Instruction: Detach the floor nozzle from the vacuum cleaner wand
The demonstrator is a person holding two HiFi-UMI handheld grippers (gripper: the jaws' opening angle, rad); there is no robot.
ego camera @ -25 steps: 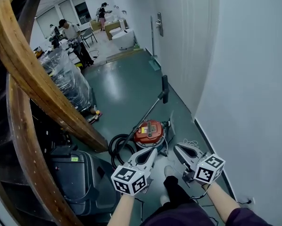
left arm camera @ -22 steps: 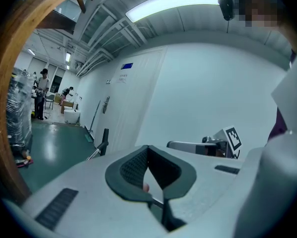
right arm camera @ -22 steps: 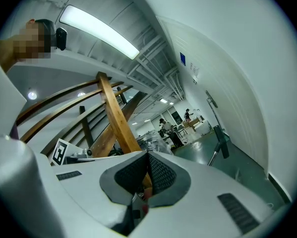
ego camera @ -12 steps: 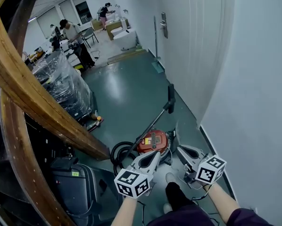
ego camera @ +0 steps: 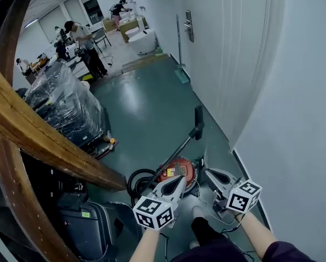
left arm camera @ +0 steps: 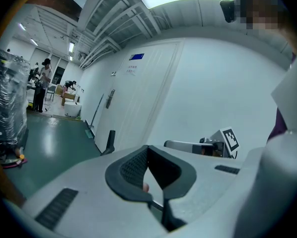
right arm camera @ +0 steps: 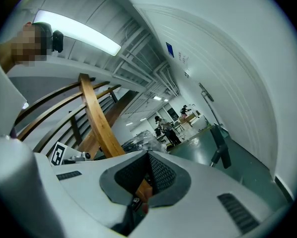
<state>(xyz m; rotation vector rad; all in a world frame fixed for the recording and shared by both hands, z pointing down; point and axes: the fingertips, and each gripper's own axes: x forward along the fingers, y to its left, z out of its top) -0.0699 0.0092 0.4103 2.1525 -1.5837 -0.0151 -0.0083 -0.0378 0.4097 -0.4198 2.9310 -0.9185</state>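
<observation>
Vacuum (ego camera: 182, 168) now nearer, just ahead of left claw (ego camera: 178, 181) and right claw (ego camera: 207, 173), both closed and empty; nozzle (ego camera: 198, 120) beyond them, not yet off wand (ego camera: 171, 154).

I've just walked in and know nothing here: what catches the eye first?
A red vacuum cleaner sits on the green floor, its black wand slanting up toward the wall. Just before it hang the left tool and right tool, both shut and empty. A curved wooden stair rail sweeps across the left.
</observation>
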